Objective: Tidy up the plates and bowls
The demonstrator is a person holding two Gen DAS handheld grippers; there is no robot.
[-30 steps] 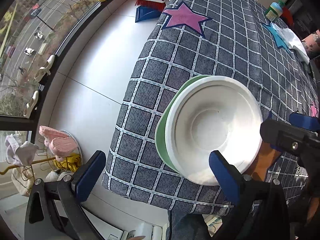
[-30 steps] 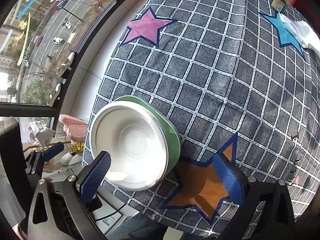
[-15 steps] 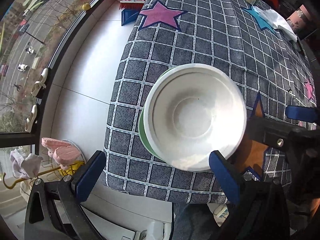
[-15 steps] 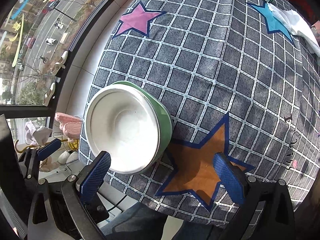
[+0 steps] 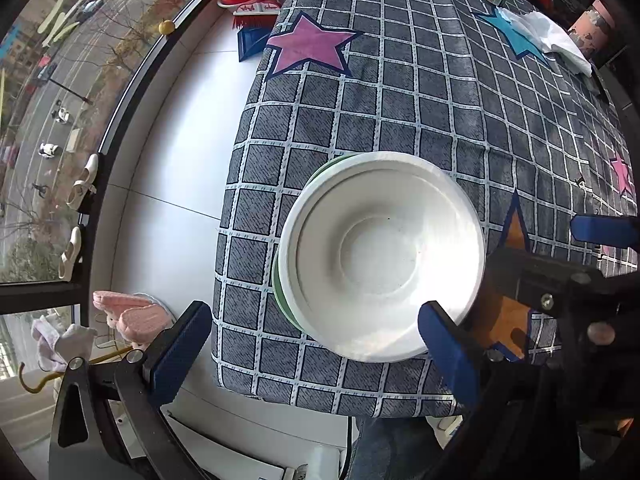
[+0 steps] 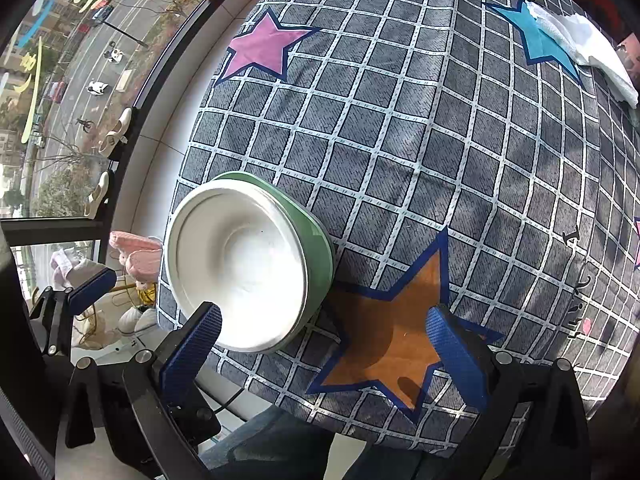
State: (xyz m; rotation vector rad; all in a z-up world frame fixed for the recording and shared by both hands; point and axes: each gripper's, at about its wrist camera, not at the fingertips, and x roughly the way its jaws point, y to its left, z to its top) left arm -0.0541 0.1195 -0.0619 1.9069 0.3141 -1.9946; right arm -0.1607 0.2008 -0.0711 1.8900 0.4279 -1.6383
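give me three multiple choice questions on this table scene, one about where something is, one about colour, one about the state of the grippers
1. Where does the white bowl sit?
A. nested inside the green bowl
B. alone on the pink star
C. on the floor

2. What colour is the star patch right beside the stacked bowls?
A. blue
B. orange
C. pink

3. How do the left gripper and right gripper stand?
A. both shut on the bowls
B. one open, one shut
C. both open, holding nothing

Answers: 1 A, a green rim shows around the white bowl. 2 B, the orange patch with a blue border touches the stack. 3 C, each pair of blue fingers is spread wide with nothing between them.
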